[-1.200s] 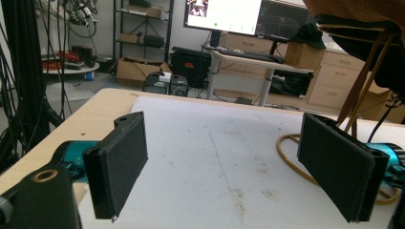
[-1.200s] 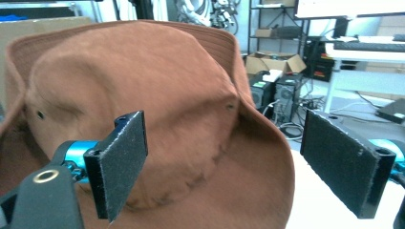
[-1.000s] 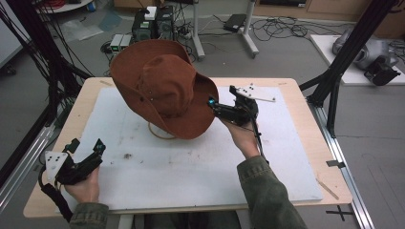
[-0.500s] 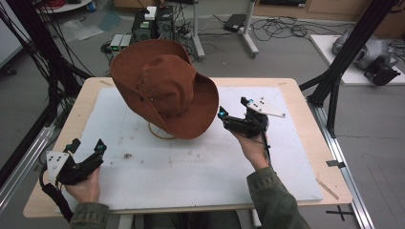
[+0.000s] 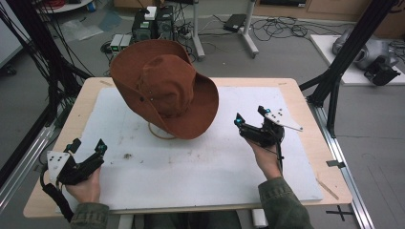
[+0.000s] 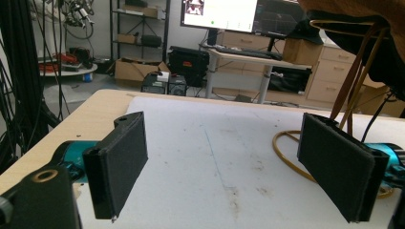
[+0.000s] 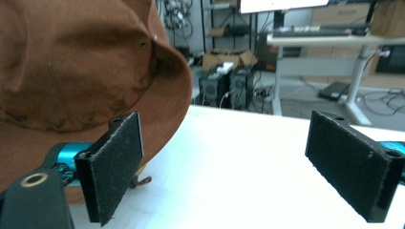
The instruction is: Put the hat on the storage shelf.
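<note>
hat: brown wide-brim hat sits tilted on a wire stand, brim drooping toward the person's side; just left of and beyond the right jaws, well right of and beyond the left jaws.
stand: thin gold wire, ring base flat on the white mat; in the left gripper view the ring lies behind the right-hand jaw.
right gripper: right gripper hovers beside the brim edge, not touching; jaws spread wide, nothing between them. In the right gripper view the brim hangs over the left-hand jaw, mat between the pads.
left gripper: left gripper low over the near-left part of the mat, well apart from the hat; jaws spread wide, nothing held.
progress: hat looks seated on the stand, both grippers free of it; judged as placing done, or else a grasp not yet started, cannot tell which.
left to do: if a pick-up is meant, the jaws must close on the brim; nothing gripped now.
worktop: wooden worktop under the mat, small dirt specks in front of the left jaws.
</note>
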{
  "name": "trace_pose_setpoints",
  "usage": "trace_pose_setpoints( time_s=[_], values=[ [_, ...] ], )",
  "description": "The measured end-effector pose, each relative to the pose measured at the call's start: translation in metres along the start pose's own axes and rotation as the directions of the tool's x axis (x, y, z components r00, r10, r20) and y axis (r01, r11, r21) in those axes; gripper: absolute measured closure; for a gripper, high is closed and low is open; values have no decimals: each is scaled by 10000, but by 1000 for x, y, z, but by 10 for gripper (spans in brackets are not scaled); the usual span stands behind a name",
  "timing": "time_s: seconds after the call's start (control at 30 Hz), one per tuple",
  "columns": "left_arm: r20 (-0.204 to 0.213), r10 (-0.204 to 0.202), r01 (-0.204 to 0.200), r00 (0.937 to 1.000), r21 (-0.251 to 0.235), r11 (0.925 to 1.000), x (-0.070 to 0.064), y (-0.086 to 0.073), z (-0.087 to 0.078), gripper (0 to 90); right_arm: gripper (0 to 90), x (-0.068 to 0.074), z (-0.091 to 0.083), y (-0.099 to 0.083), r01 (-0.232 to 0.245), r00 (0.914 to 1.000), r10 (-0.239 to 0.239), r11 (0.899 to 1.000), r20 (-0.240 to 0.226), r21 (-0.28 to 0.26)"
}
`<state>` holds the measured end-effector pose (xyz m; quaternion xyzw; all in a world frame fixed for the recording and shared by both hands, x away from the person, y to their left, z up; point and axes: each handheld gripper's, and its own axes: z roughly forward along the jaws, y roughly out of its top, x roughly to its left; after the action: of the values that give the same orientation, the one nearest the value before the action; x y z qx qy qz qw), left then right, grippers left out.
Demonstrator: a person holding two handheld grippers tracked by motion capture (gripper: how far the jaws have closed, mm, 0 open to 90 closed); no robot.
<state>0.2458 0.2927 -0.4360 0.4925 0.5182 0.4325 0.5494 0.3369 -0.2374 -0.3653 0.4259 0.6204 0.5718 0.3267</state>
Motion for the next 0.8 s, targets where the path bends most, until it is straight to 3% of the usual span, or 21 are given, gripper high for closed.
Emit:
trace_pose_setpoints(
  time_s=[0.13, 0.33, 0.57, 0.73, 0.8],
  values=[
    [9, 49, -49, 10000, 44, 10000, 0, 0, 0, 175, 119, -4, -10, -5, 123, 9997, -118, 9996, 207, -248],
    [49, 61, -61, 10000, 52, 10000, -2, -1, 1, 175, 119, -15, -33, -29, 258, 9972, -212, 9977, 723, -629],
    [142, 172, -174, 9998, 132, 9998, -6, -2, 2, 175, 120, -28, -50, -46, 37, 9930, 51, 9973, 1180, -737],
    [135, 138, -140, 9998, 157, 9998, -6, -3, 2, 175, 120, -27, -64, -55, 408, 9845, -291, 9971, 1732, -645],
    [105, 154, -156, 9998, 229, 9996, -6, -5, 2, 174, 120, -28, -71, -60, 326, 9831, -213, 9977, 1817, -593]
  ],
)
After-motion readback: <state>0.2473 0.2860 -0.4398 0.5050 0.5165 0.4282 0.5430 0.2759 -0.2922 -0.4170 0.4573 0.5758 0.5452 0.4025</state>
